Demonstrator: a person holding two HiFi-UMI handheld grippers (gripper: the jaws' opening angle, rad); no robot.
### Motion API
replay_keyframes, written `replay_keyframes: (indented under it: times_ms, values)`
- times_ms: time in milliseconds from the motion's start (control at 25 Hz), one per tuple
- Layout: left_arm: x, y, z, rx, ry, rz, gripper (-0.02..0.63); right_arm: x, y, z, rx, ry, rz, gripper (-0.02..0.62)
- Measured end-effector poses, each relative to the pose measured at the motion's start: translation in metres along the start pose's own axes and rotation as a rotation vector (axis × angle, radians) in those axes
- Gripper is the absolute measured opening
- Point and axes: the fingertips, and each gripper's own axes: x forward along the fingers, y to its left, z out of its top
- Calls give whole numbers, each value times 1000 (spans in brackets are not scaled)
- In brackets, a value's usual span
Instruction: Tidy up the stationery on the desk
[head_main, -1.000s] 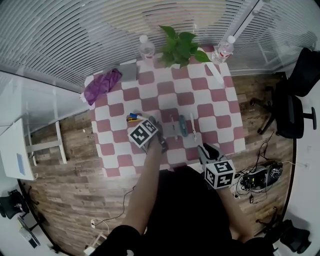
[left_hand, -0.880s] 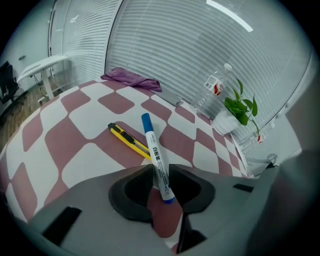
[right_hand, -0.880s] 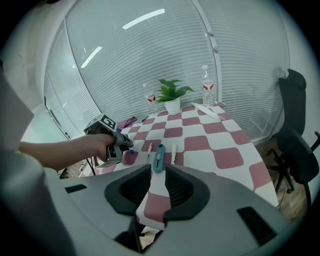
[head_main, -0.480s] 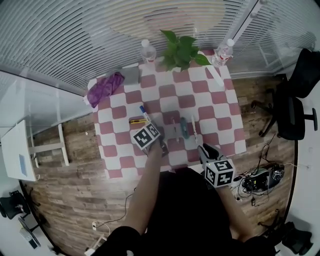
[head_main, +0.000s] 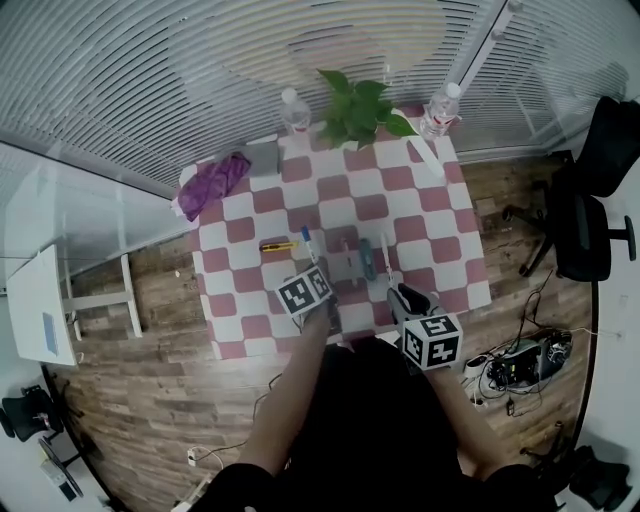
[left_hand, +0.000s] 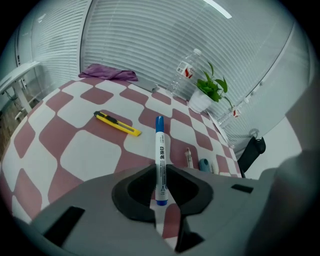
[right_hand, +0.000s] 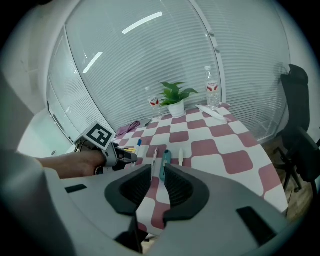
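While the left gripper (head_main: 316, 270) hangs over the near middle of the checked table (head_main: 440, 225) in the head view, a blue marker (head_main: 309, 243) sticks out from its tip toward the far side. A yellow knife (head_main: 278, 245) lies just left of the marker, and a row of pens (head_main: 367, 257) lies to its right. The right gripper (head_main: 404, 296) hovers at the table's near edge.

From the left gripper view, the jaws have just been closing and clamp the marker (left_hand: 159, 160) by its near end, with the cap pointing far.

From the right gripper view, the right gripper's (right_hand: 158, 172) jaws stand narrowly apart with nothing between them. The row of pens (right_hand: 162, 162) lies beyond on the table.
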Motion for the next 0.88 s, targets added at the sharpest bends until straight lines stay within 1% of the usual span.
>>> replay_keyframes:
  times_ms: [240, 400, 480, 600, 760, 880]
  values:
    - [7, -30, -37, 83, 80, -22, 87, -2, 0, -11, 17, 17, 7, 100]
    - [9, -37, -51, 95, 116, -19, 87, -6, -3, -19, 22, 26, 7, 100]
    - [9, -35, -52, 100, 116, -4, 87, -9, -5, -22, 27, 26, 8, 100]
    - [9, -31, -52, 77, 111, -4, 87, -10, -7, -24, 36, 28, 10, 100]
    - [9, -34, -55, 100, 116, -2, 89, -11, -8, -23, 35, 27, 13, 100]
    - [7, -38, -60, 108, 120, -24, 125, -10, -5, -23, 31, 27, 21, 100]
